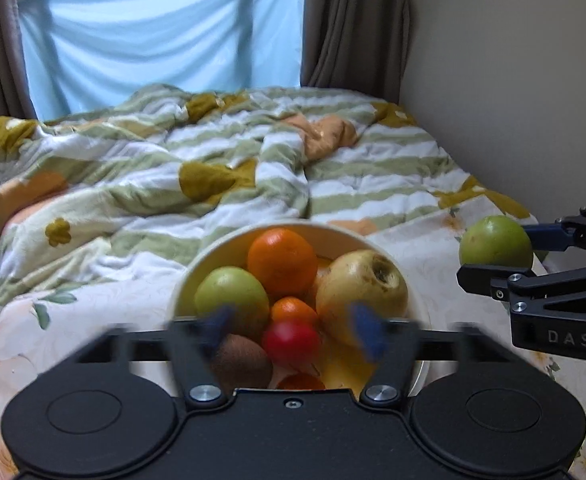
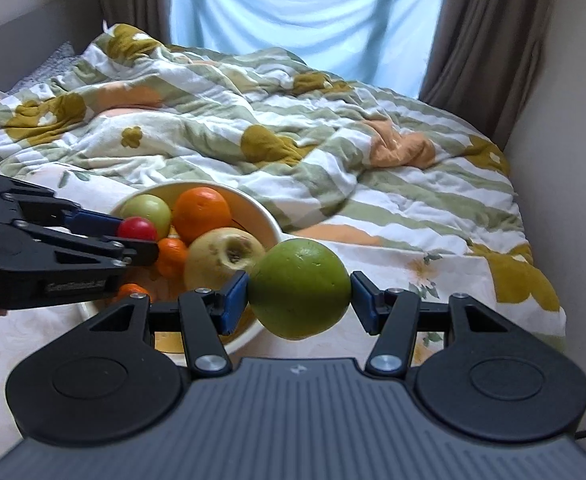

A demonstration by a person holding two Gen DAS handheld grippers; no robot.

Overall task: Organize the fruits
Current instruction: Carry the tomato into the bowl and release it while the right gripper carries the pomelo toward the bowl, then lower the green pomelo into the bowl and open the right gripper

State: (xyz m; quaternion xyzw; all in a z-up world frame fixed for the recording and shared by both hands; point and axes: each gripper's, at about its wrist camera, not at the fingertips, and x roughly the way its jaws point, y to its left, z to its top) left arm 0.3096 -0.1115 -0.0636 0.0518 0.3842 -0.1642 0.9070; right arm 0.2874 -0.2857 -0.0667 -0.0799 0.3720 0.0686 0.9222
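Left wrist view. Room: bed (image 1: 93, 320) under a rumpled striped duvet (image 1: 213, 152) with mustard flowers; pale blue sheet (image 1: 165, 36) hung across the window, brown curtains (image 1: 357, 20) either side, plain wall at right.
- Cream bowl (image 1: 197, 268) on the bed, holding a green apple (image 1: 232, 300), large orange (image 1: 282, 262), yellow apple (image 1: 361, 292), small orange (image 1: 294, 312), red fruit (image 1: 291, 342) and a brown kiwi (image 1: 241, 362).
- Left gripper (image 1: 293, 332): blue-padded fingers (image 1: 367, 330) spread apart over the bowl (motion-blurred), one on each side of the red fruit, grasping nothing.
- Right gripper (image 1: 505, 246), at the right edge, clamped on a green fruit (image 1: 495, 246) clear of the bowl.

Right wrist view. Same bed (image 2: 393, 344), duvet (image 2: 253, 112), blue sheet (image 2: 293, 4) and curtain (image 2: 489, 28); grey headboard at far left.
- Right gripper (image 2: 299, 294): fingers (image 2: 233, 296) pressed against both sides of the green fruit (image 2: 299, 288), held above the bed just beside the bowl (image 2: 269, 216) rim.
- Left gripper (image 2: 133, 236) reaches in from the left, its tips at the red fruit (image 2: 137, 229); contact cannot be told from here.
- Bowl contents: green apple (image 2: 147, 210), large orange (image 2: 201, 214), yellow apple (image 2: 225, 258), small orange (image 2: 171, 256).
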